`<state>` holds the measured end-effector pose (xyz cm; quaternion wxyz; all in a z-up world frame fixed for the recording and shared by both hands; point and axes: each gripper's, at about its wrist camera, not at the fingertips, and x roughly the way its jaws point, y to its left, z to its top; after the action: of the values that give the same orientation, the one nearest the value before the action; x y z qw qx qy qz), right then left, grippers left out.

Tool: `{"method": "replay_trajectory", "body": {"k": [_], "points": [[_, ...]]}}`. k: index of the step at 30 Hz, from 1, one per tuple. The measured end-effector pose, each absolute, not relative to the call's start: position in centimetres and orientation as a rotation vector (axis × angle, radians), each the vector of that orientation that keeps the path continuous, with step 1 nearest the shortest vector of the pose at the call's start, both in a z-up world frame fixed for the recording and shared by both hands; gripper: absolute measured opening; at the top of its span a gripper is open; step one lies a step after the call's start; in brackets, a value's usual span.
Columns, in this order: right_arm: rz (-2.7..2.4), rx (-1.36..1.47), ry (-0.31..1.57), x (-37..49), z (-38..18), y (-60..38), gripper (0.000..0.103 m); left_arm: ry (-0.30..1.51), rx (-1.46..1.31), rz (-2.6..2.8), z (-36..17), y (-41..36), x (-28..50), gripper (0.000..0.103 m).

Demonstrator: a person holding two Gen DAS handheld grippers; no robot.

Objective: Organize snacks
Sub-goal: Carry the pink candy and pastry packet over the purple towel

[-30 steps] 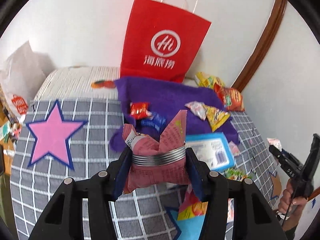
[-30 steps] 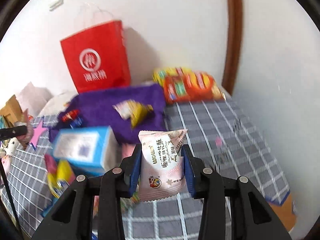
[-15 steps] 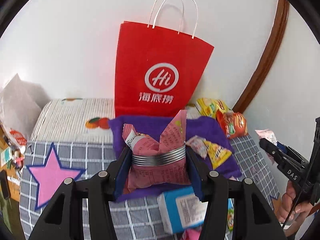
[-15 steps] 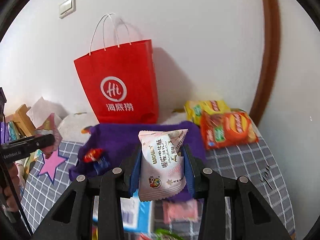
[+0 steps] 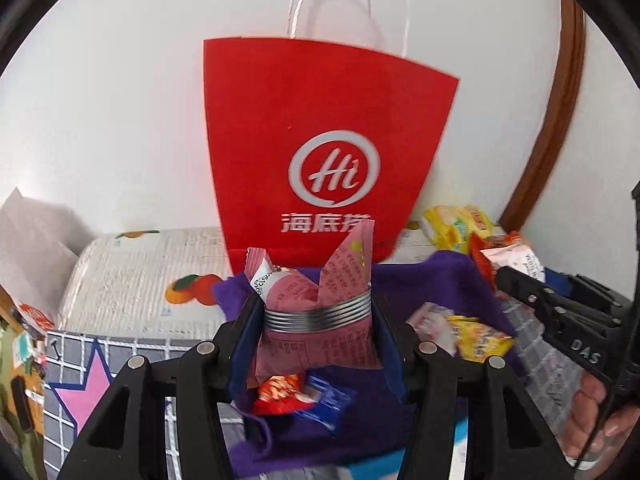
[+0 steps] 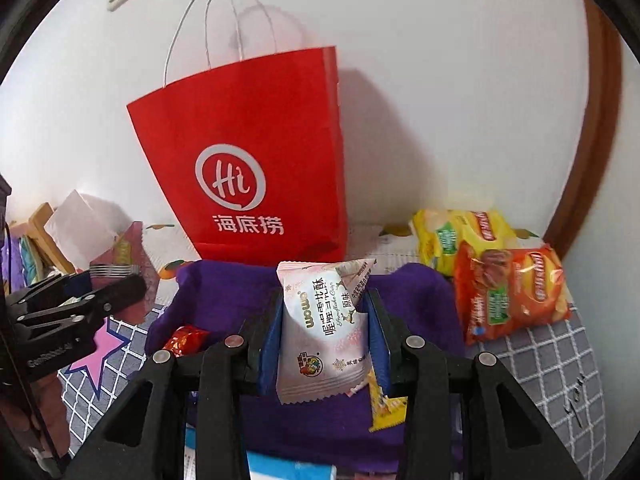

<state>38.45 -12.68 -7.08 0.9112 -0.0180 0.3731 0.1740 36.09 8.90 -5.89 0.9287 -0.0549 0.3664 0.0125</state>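
- The left gripper's fingers [image 5: 244, 336] were clamped on a dark pink snack packet [image 5: 316, 328] with a band of metal rings around its middle, held up in front of the red paper bag [image 5: 320, 152].
- The right gripper's fingers [image 6: 270, 332] were narrow, pinching a pale pink snack packet [image 6: 320, 332] upright, its top edge level with the foot of the bag.
- The bag stood upright against the white wall, white handles up.
- A purple cloth [image 6: 416, 304] lay at the bag's foot, on a grey checked bed cover [image 6: 560, 356] with a pink star.
- A red sweet [image 5: 280, 394], a blue wrapper [image 5: 330, 398] and a yellow packet [image 5: 480, 336] lay on the cloth.
- Yellow and orange crisp bags [image 6: 508, 292] rested just right of the cloth.
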Motion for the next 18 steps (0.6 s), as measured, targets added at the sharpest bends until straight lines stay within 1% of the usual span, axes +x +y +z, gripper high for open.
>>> {"method": "replay_trajectory", "body": {"k": [7, 18], "points": [[0.372, -0.09, 0.836, 39.8, -10.4, -11.6, 0.039, 0.792, -0.079, 0.049, -7.4, 9.3, 37.2, 0.051], [0.385, -0.125, 0.965, 41.2, -12.6, -11.7, 0.039, 0.822, -0.11, 0.071, -7.5, 10.7, 37.1, 0.052]]}}
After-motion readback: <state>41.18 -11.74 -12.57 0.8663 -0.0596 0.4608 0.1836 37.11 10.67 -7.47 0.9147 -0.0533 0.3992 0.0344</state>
